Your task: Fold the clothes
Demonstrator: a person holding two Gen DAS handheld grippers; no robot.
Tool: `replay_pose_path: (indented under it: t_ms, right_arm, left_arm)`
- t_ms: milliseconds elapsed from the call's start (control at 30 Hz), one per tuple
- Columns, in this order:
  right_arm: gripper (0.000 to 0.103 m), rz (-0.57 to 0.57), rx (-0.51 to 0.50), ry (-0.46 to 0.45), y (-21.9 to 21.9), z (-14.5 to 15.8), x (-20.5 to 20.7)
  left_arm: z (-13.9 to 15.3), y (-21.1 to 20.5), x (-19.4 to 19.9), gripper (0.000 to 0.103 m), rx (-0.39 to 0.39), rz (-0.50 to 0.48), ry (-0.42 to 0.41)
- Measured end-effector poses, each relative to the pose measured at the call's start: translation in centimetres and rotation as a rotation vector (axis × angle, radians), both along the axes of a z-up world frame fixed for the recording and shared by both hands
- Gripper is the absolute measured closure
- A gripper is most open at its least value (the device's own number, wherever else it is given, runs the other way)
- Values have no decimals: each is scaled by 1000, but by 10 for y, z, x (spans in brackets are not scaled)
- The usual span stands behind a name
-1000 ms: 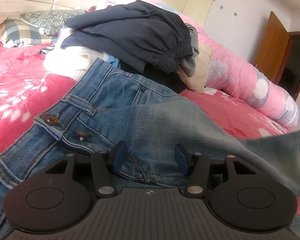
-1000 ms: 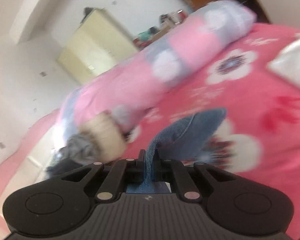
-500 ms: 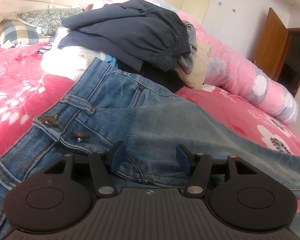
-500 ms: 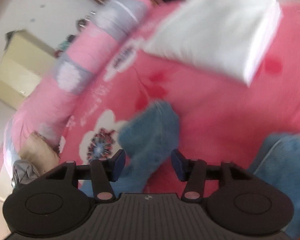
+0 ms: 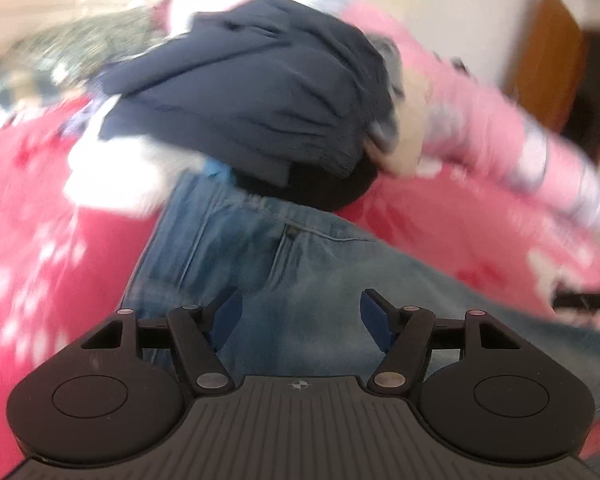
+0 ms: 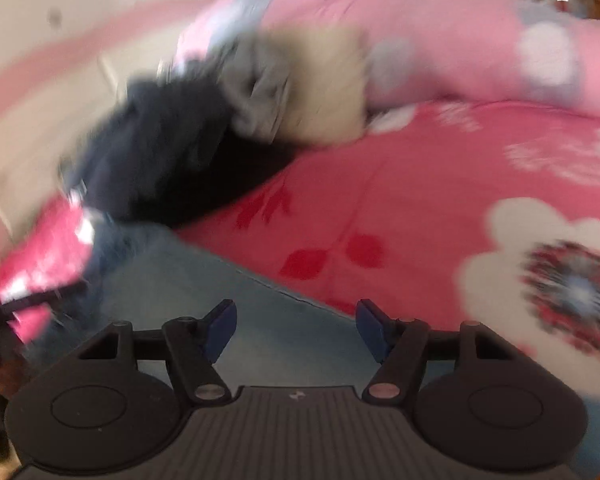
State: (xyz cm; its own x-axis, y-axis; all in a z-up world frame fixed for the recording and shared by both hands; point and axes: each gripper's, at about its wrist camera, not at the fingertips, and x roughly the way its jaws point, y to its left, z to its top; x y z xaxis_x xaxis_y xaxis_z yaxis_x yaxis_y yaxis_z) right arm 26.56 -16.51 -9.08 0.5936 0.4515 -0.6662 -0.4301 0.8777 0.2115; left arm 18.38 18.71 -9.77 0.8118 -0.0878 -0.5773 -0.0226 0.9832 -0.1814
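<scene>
Right gripper (image 6: pixel 296 326) released jeans (image 6: pixel 260 328), jaws opening.

Left hand-held gripper (image 5: pixel 300 320) and right hand-held gripper (image 6: pixel 296 326) angle downward, jaws opening, nothing between them.

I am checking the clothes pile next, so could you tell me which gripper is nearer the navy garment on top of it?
Left, as far as the blur allows. The left gripper faces the navy garment just beyond the jeans; the right gripper sees it off to its left.
</scene>
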Motion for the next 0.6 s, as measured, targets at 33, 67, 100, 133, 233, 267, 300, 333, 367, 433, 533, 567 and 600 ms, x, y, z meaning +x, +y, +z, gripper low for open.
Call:
replay_pose_path:
  t_ms: [33, 67, 100, 133, 233, 267, 300, 333, 367, 433, 533, 567, 600]
  right_arm:
    - [35, 10, -31, -1, 12, -10, 15]
    - [35, 21, -49, 17, 17, -18, 24]
    - [35, 31, -66, 38, 20, -25, 32]
    - [35, 52, -76, 68, 23, -33, 39]
    - [56, 94, -127, 101, 33, -49, 37]
    - [68, 86, -170, 52, 35, -50, 30]
    - [86, 83, -186, 33, 37, -50, 23]
    - [94, 79, -199, 18, 40, -49, 17]
    - [96, 80, -225, -8, 43, -45, 11]
    - [97, 85, -305, -136, 52, -34, 0]
    - [97, 62, -323, -236, 54, -13, 6]
    - [97, 44, -308, -261, 53, -8, 10]
    - [97, 34, -314, -280, 54, -8, 13]
  left_arm:
    - [-1, -5, 10, 37, 37, -31, 13]
    - [-3, -9, 19, 37, 66, -62, 27]
    - [-5, -13, 28, 37, 87, -85, 41]
    - [-8, -15, 36, 37, 99, -100, 55]
    - [-22, -21, 58, 34, 138, -118, 126]
    - [-26, -23, 60, 32, 155, -120, 130]
    - [-28, -24, 61, 31, 171, -122, 125]
    - [-30, -26, 62, 30, 187, -124, 120]
    - [-31, -27, 63, 30, 200, -119, 114]
    - [-28, -27, 65, 30, 228, -88, 98]
    - [-23, -22, 74, 31, 270, -20, 72]
    - [-23, -20, 79, 31, 274, -7, 72]
    - [-25, -17, 83, 31, 269, -1, 74]
